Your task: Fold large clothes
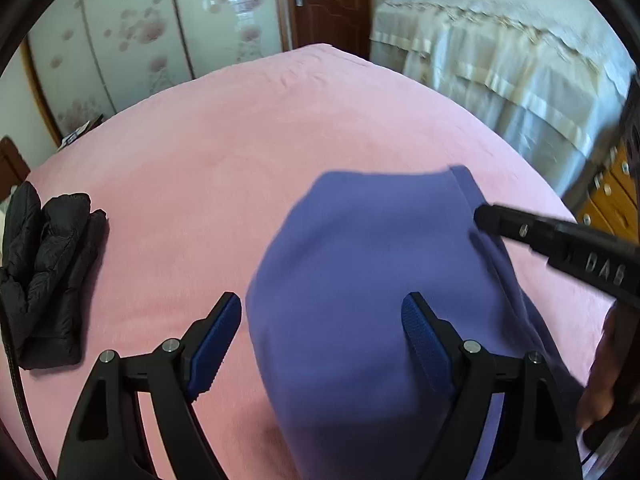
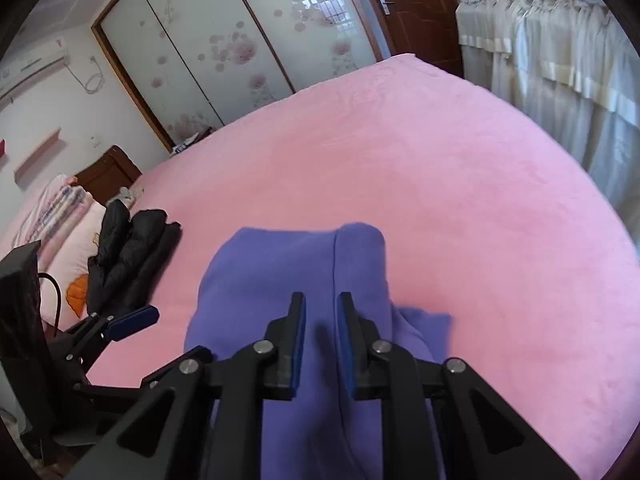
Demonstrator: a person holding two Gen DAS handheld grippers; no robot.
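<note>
The purple garment [image 2: 288, 280] is lying folded into a narrow bundle at the near edge of the pink bed [image 2: 440, 184], seemingly mostly done. The left claw [image 1: 320, 332] is gaping wide, gripping nothing; the right claw [image 2: 322, 336] is hovering nearly closed, apparently empty. A folded black jacket [image 1: 44, 272] is lying toward the bed's left edge.

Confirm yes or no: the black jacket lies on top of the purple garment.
No, the black jacket lies apart on the pink bedspread, left of the purple garment.

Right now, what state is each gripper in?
Left gripper: open wide, empty, above the folded purple fleece garment.
Right gripper: jaws narrowly apart, nothing between the pads, over the same garment.
</note>
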